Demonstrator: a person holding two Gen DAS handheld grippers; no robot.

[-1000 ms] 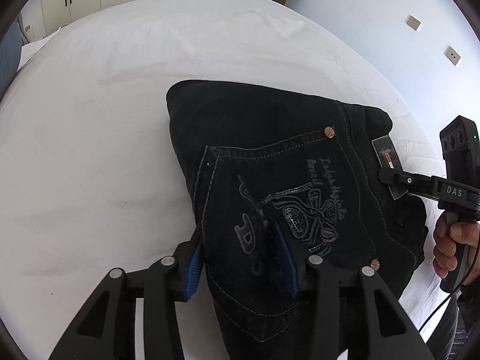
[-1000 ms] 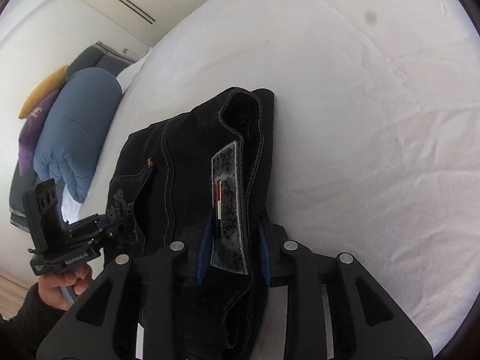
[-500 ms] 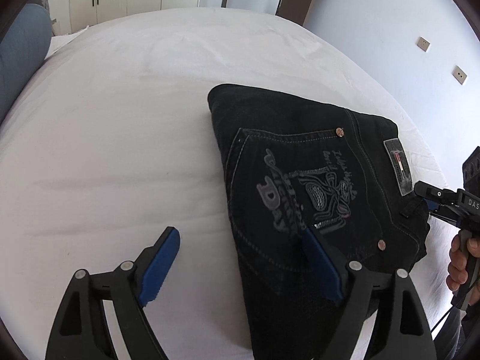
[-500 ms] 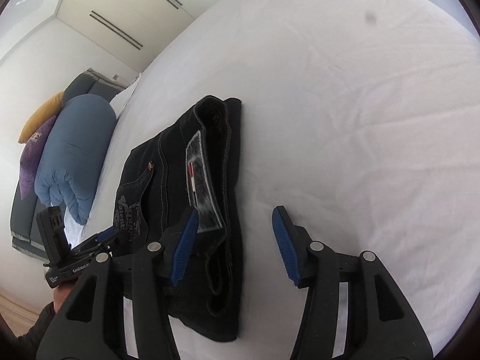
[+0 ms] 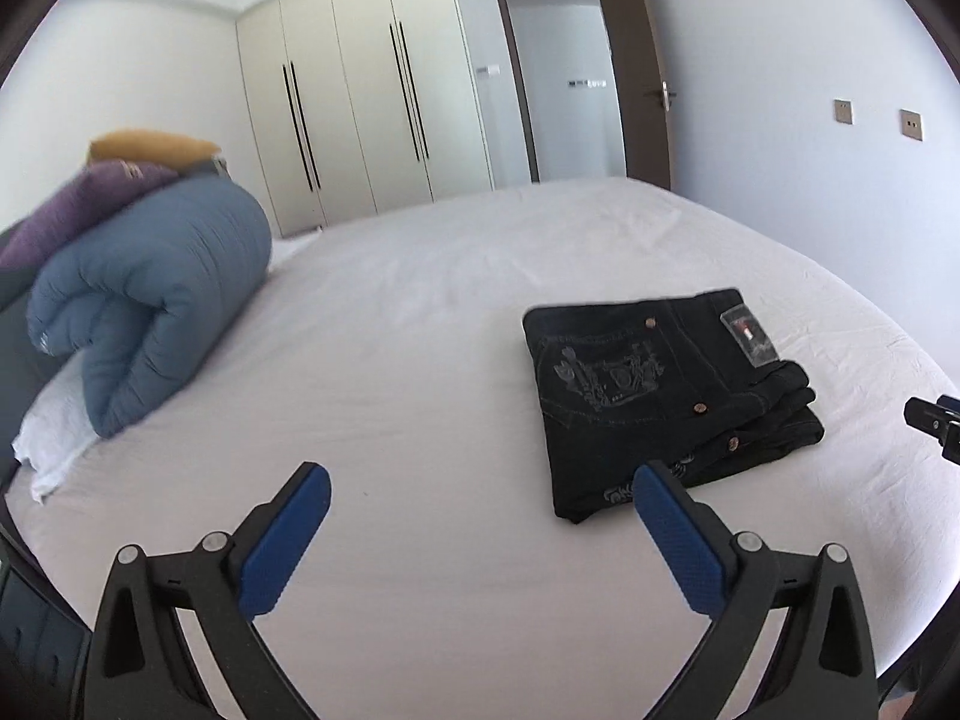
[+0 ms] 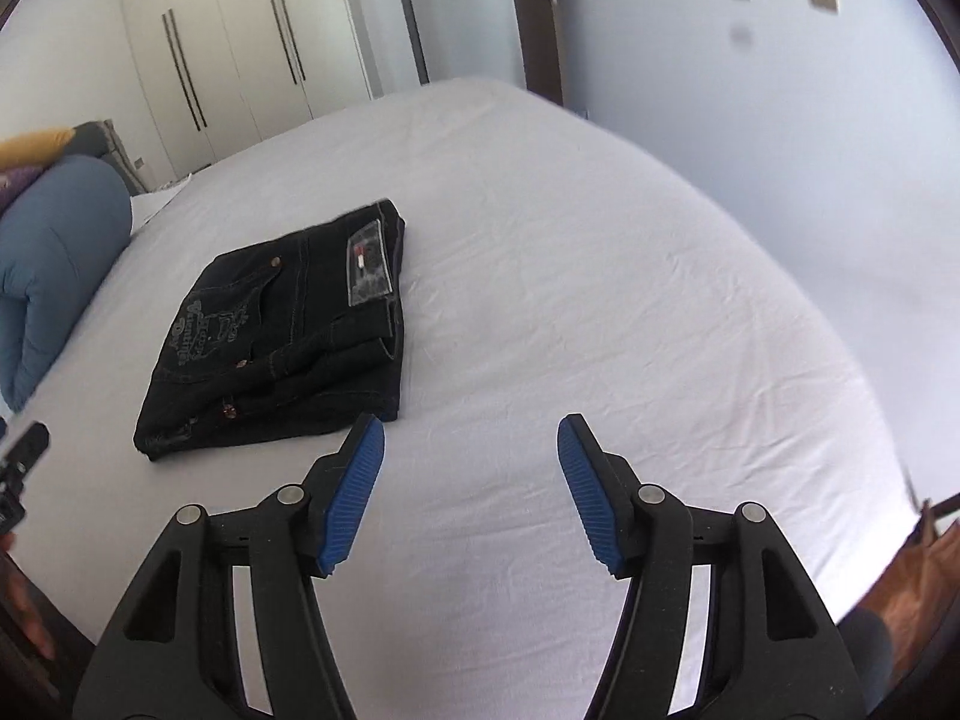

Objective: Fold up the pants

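Note:
The black jeans (image 5: 654, 390) lie folded into a compact stack on the white bed (image 5: 420, 360), back pocket with grey embroidery and a leather patch on top. In the right wrist view the same pants (image 6: 288, 330) sit left of centre. My left gripper (image 5: 480, 498) hovers over bare sheet, short of the stack, its jaws opening wide with nothing between them. My right gripper (image 6: 471, 450) is held back over the sheet to the right of the stack, jaws also opening and empty. The tip of the right gripper shows at the left view's right edge.
A rolled blue duvet (image 5: 144, 306) with purple and yellow cushions lies at the bed's left end. White wardrobes (image 5: 360, 108) and a brown door (image 5: 648, 72) stand beyond the bed. Grey wall with sockets runs along the right.
Both grippers let go of the folded jeans, opened, and drew back and up. The stack stays on the sheet, and more of the room has come into view.

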